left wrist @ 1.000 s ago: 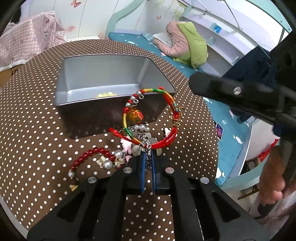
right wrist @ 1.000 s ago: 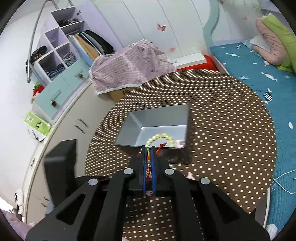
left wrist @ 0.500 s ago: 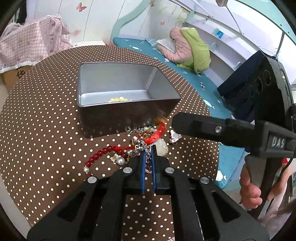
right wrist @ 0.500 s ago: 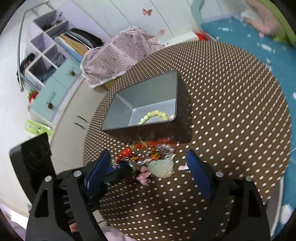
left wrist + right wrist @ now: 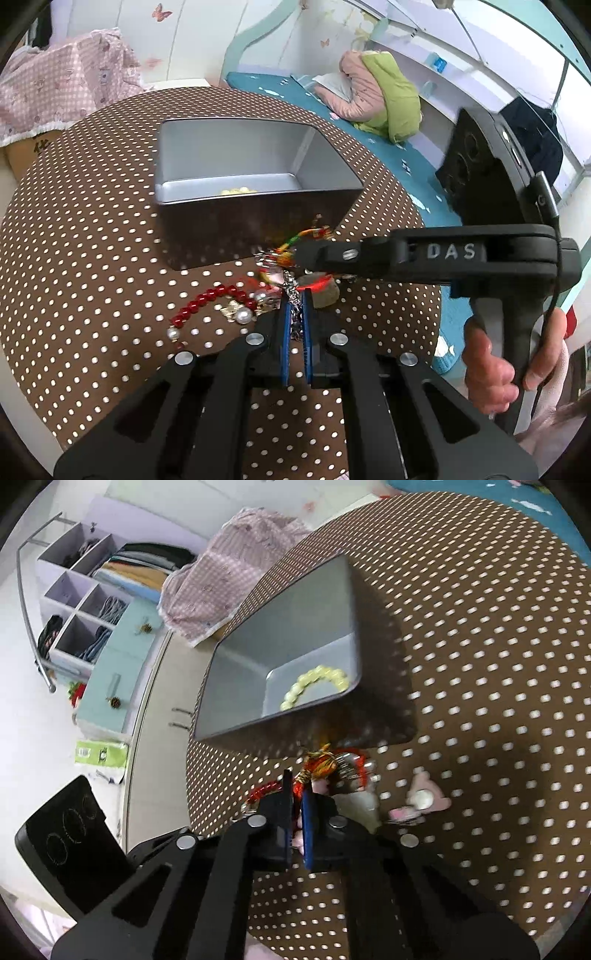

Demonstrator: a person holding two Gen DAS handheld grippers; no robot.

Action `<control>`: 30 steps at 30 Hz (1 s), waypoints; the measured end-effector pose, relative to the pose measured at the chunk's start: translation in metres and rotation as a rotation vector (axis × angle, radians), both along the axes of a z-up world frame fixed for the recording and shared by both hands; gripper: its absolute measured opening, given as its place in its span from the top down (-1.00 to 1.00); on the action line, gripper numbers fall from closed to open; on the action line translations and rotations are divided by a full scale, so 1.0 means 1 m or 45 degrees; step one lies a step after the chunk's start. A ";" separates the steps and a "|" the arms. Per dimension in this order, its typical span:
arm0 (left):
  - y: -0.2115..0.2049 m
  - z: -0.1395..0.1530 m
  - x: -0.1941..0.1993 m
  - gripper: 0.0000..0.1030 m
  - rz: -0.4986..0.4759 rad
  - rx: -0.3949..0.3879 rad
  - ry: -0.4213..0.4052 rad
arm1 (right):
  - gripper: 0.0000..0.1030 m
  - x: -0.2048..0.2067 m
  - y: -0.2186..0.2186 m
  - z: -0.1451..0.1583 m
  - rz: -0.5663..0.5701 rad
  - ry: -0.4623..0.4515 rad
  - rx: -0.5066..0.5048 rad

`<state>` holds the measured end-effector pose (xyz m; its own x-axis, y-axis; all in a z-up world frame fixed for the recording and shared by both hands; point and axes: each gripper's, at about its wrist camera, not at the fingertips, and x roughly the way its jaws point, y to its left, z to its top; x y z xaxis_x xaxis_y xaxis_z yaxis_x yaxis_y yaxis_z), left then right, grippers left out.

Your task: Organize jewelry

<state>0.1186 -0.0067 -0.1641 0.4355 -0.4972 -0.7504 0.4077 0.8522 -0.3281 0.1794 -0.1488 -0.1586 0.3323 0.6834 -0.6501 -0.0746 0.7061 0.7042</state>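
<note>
With both grippers clenched on the tangled jewelry lying just before the silver tin (image 5: 258, 206), the left gripper (image 5: 295, 314) pinching a silver chain (image 5: 291, 295) and the right gripper (image 5: 297, 797) the red-and-yellow cord bracelet (image 5: 321, 766), the untangling step seems underway, and next likely calls for gently pulling them apart.

Both grippers are matte black plastic with blue finger pads and round silver screws; the right gripper (image 5: 295, 254) (lower right of the left wrist view) bears white "DAS" lettering and a thin black cable.
</note>
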 end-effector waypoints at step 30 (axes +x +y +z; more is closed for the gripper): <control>0.020 0.074 0.037 0.89 0.105 -0.002 -0.248 | 0.96 0.010 -0.004 0.075 -0.010 -0.384 -0.170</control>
<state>0.1556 0.0138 -0.0897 0.6115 -0.4552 -0.6472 0.3928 0.8847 -0.2511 0.1892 -0.1525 -0.0835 0.5283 0.5958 -0.6050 -0.2603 0.7918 0.5525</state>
